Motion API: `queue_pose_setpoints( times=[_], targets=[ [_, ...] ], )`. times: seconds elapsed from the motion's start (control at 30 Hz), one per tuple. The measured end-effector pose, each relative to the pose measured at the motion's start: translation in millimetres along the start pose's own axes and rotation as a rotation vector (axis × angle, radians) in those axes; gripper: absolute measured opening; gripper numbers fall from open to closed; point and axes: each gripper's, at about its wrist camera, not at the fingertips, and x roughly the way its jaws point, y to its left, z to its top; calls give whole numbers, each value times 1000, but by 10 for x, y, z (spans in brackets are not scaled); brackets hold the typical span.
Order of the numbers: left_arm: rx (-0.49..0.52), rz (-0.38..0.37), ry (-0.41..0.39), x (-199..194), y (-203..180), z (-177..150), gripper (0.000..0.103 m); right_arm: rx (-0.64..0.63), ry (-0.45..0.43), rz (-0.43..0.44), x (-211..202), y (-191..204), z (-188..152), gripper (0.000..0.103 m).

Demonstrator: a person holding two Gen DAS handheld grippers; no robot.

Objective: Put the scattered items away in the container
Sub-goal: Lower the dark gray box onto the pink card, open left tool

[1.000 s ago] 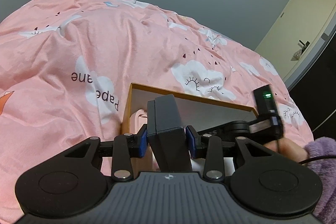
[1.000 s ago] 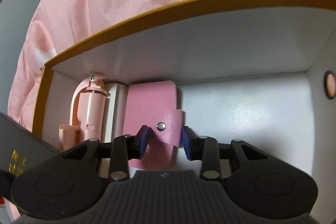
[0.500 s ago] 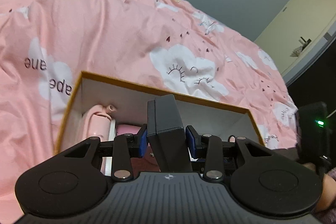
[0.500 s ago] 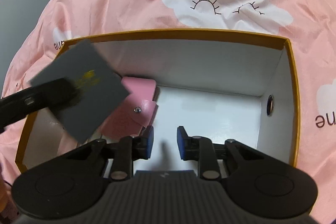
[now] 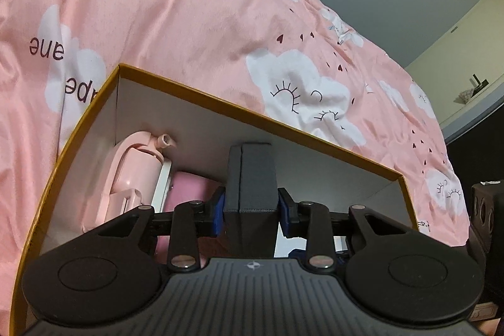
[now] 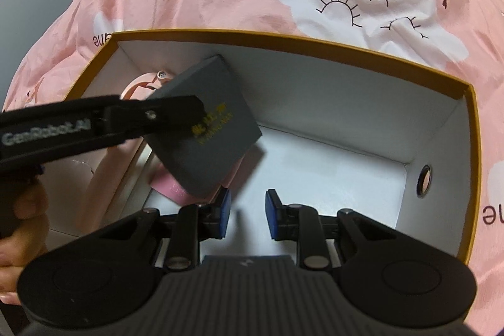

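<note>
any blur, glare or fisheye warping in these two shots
Left wrist view: strong fisheye bends the box rim; the clamped dark gray box is sharp. Right wrist view: the left gripper and that box's gold print look soft with motion blur; the white box floor shows a mild sheen; the right gripper casts a shadow.

Two black hand-held grippers with blue finger pads

Each gripper, left (image 5: 251, 210) and right (image 6: 247, 214), has a ribbed dark-grey body, two round black discs, black linkage arms with silver screws, and blue pads (image 6: 224, 211). White "GenRobot.AI" lettering runs along the left gripper's side at the left of the right wrist view. Bare skin of a hand (image 6: 19, 225), probably fingers, shows at lower left.
</note>
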Motion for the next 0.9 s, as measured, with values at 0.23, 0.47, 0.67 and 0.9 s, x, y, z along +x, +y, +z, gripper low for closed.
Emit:
queue_pose_setpoints(
  times=[0.23,0.47,0.67,0.9],
  targets=[
    [22,30,45,-47,39,32,52,-2,4,-12,46,20,8,28],
    [74,60,22,-212,86,13,56,0,2,-14,63,26,-6,28],
    [59,50,1,-337,156,13,56,-7,-4,-3,56,46,-8,28],
    [141,94,-46,-525,75,-68,56,-106,57,25,139,185,7,29]
  ],
)
